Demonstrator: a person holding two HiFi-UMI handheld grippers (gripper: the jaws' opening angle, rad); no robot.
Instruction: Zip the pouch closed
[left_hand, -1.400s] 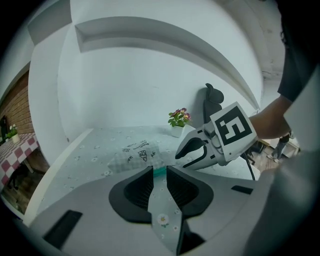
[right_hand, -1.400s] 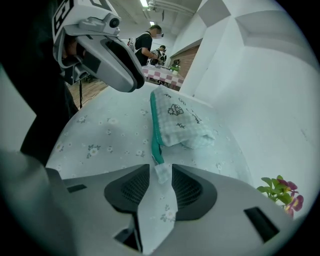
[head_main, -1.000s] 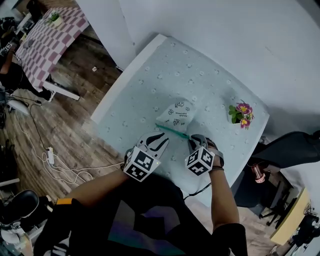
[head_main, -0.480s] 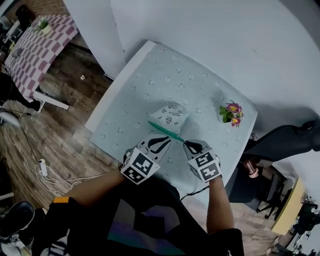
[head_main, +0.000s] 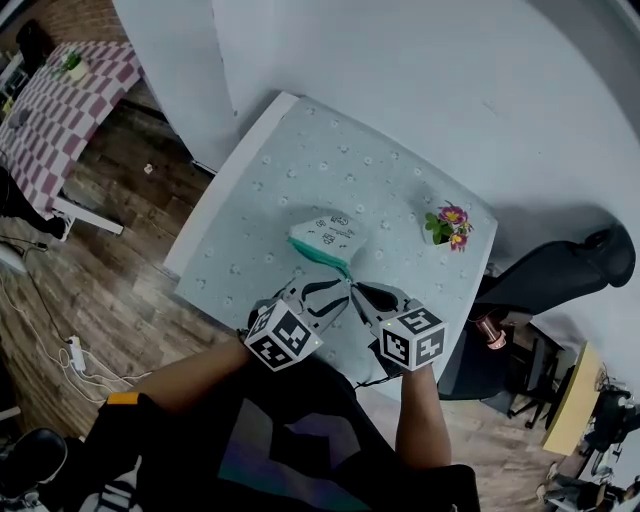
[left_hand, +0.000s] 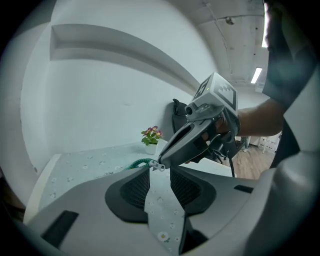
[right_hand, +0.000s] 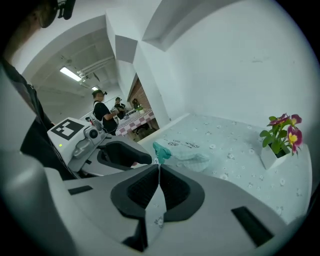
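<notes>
The pouch (head_main: 325, 238) is lying on the flower-print table (head_main: 270, 190), toward the near edge, white with dark print on its face. Its green zip (head_main: 322, 258) is running along the side facing the person.

The near end of that zip is leading up to the right gripper (head_main: 356, 288). This gripper's jaws have just been closing, and they are now pinching together at the tips on the small silver zip pull (left_hand: 158, 165).

The left gripper (head_main: 335, 287) is hovering just beside it, tip to tip. Its jaws have just been opening and are standing wide, with nothing between them but a view of the tablecloth. That puts the two grippers crowding the same corner of the pouch, with the left one sitting right at the spot where the right one is gripping.

A small white pot of pink and purple flowers (head_main: 445, 228) is standing on the table to the right of the pouch, well apart from it. The table is sitting against a white wall (head_main: 400, 60).

Off the right edge something black and bulky (head_main: 560, 275) is looming, with a copper-coloured bottle (head_main: 488, 332) below it. To the left, on the wooden floor, a power strip (head_main: 72, 352) is trailing its cable. Farther off a checked table (head_main: 60, 110) is standing, where two people (right_hand: 102, 115) are busy.
</notes>
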